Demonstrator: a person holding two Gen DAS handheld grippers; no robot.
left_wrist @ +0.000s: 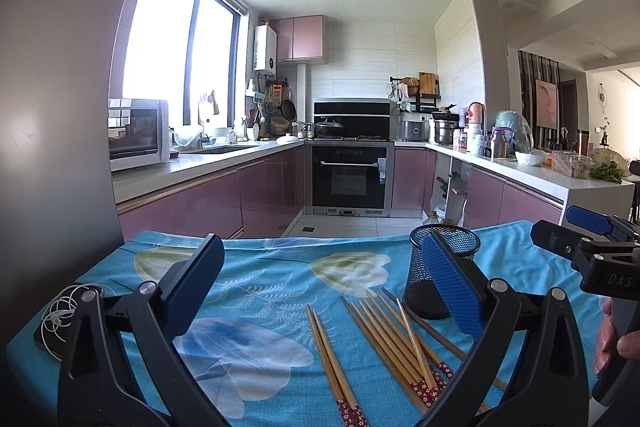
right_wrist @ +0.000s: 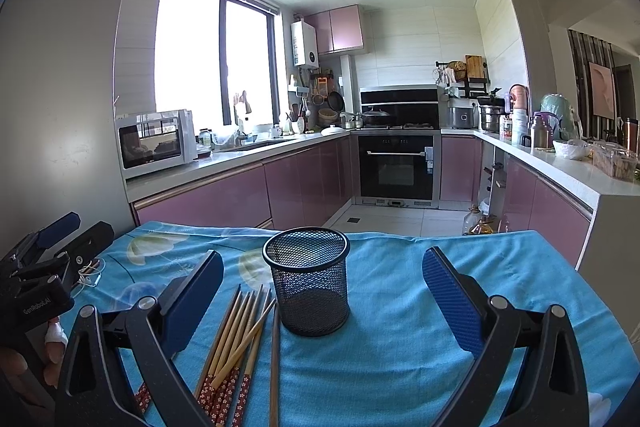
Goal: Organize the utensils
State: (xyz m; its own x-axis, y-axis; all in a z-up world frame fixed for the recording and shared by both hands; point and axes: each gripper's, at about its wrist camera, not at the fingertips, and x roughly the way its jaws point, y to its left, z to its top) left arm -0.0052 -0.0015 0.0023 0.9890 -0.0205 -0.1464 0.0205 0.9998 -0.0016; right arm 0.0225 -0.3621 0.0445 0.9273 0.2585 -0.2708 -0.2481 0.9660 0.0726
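The chopsticks [left_wrist: 384,343] look like smooth wood. The cup [right_wrist: 307,281] is black metal mesh. A matt blue cloth [right_wrist: 400,347] covers the desk. The cabinets [left_wrist: 200,203] are glossy.

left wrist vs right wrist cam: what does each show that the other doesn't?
Left wrist only: a separate pair of chopsticks lying left of the main bundle, a dark flat object with a coiled white cable on the cloth's left edge, and the right gripper from the side.

Right wrist only: the mesh cup unobstructed, upright and empty, and the left gripper from the side.

Both: the chopstick bundle on the blue floral cloth, the cup beside it, both grippers open and holding nothing.
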